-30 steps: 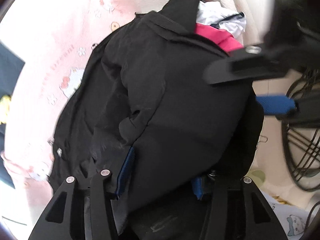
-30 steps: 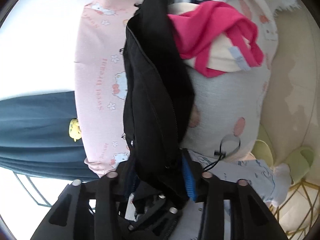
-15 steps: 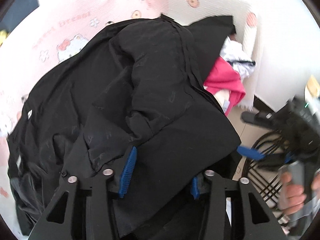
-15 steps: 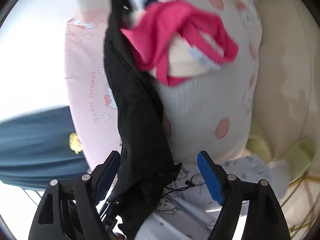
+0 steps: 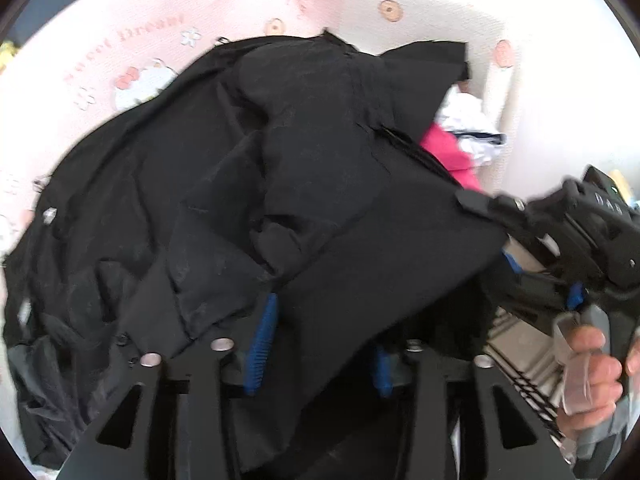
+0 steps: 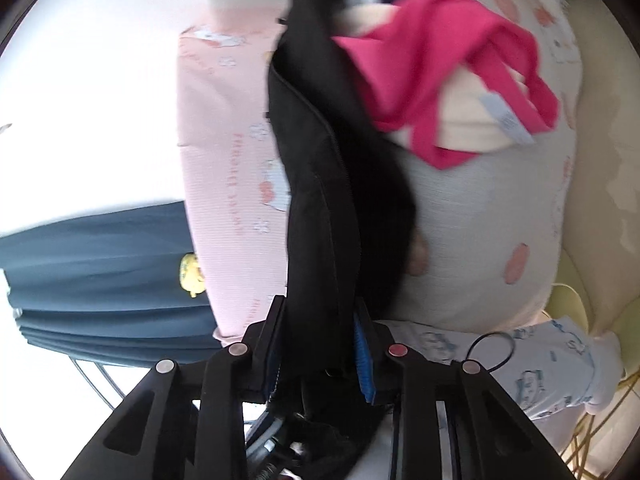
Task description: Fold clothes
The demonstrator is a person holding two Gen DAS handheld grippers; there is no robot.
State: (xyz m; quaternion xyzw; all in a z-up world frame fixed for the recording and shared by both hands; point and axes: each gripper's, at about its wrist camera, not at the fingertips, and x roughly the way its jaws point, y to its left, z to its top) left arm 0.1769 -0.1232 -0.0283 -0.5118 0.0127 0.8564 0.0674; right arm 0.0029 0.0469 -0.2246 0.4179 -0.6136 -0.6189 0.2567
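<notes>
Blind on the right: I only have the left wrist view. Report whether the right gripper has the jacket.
Observer: The zipper edge of the black jacket sits between the pads of the right gripper, whose jaws are closing.
Operator: Name what lies beside it.
Observer: A light blue printed cloth, below the spotted cushion.
Operator: Describe the pink garment.
Observer: Crumpled on that cushion, a white label showing.
</notes>
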